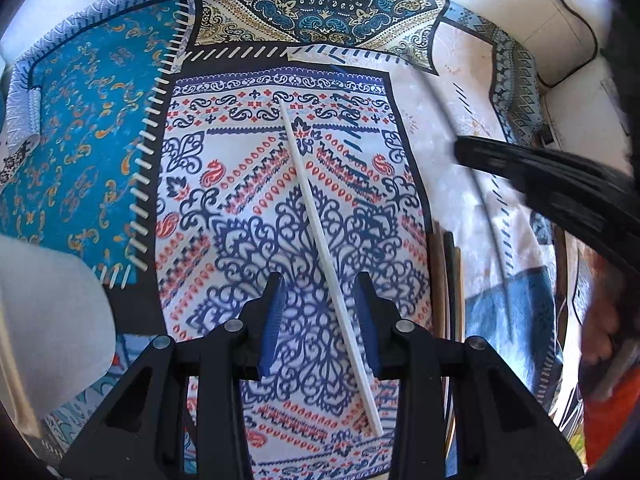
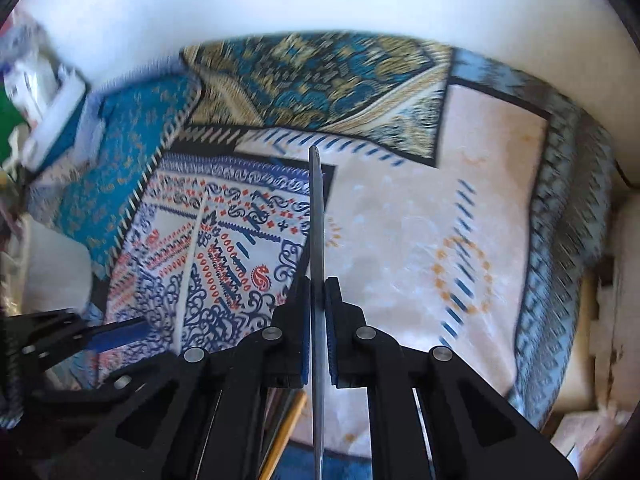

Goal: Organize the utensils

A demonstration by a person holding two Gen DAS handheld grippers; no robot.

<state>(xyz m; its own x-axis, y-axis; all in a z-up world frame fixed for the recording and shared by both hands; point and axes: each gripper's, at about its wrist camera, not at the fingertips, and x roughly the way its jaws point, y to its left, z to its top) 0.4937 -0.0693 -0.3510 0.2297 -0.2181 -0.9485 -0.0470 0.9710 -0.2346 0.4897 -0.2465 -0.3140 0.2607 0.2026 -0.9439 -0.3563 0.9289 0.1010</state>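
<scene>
A long white chopstick [image 1: 320, 240] lies diagonally on the red-and-blue patterned cloth [image 1: 224, 208]. My left gripper [image 1: 320, 304] is open just above it, one pad on each side of the stick's near half. My right gripper [image 2: 318, 304] is shut on a thin grey chopstick [image 2: 316, 216] that points straight ahead, held above the cloths. The white chopstick also shows in the right wrist view [image 2: 192, 248], with my left gripper [image 2: 112, 332] at the lower left. The right gripper appears blurred at the right of the left wrist view [image 1: 540, 176].
Several patterned cloths cover the table: teal [image 1: 80, 152] at the left, teal-and-gold [image 1: 320, 0] at the back, pale cream [image 2: 420, 240] at the right. Dark and wooden sticks [image 1: 448, 280] lie by the cloth's right edge. A white object [image 1: 48, 312] sits at the near left.
</scene>
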